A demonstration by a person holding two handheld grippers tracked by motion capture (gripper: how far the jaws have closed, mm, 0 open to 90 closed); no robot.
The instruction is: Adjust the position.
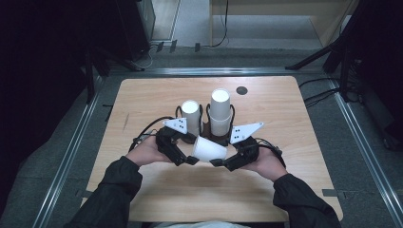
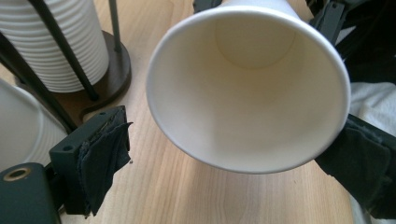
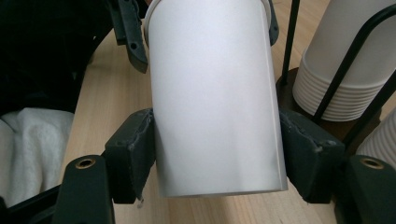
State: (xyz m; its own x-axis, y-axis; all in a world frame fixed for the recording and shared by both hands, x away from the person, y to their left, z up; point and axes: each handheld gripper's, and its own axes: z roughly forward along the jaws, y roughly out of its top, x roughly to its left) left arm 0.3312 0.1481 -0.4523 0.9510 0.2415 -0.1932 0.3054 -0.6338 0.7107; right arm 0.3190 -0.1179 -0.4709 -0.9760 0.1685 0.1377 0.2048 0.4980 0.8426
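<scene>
cup (image 1: 209, 149) between tongs, stacks (image 1: 220, 114) behind

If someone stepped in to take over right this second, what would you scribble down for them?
Right gripper: shut on the loose paper cup, pads on its walls near the closed base, cup lying on its side above the table.
Left gripper: open; in its own view the cup's rim sits between its jaws, and one pad stands clear.
Two cup stacks stand in the black wire holder just behind.
Done: one cup is apart from the stacks and rests with the right gripper.
Left: probably placing this cup; where is not shown.
</scene>
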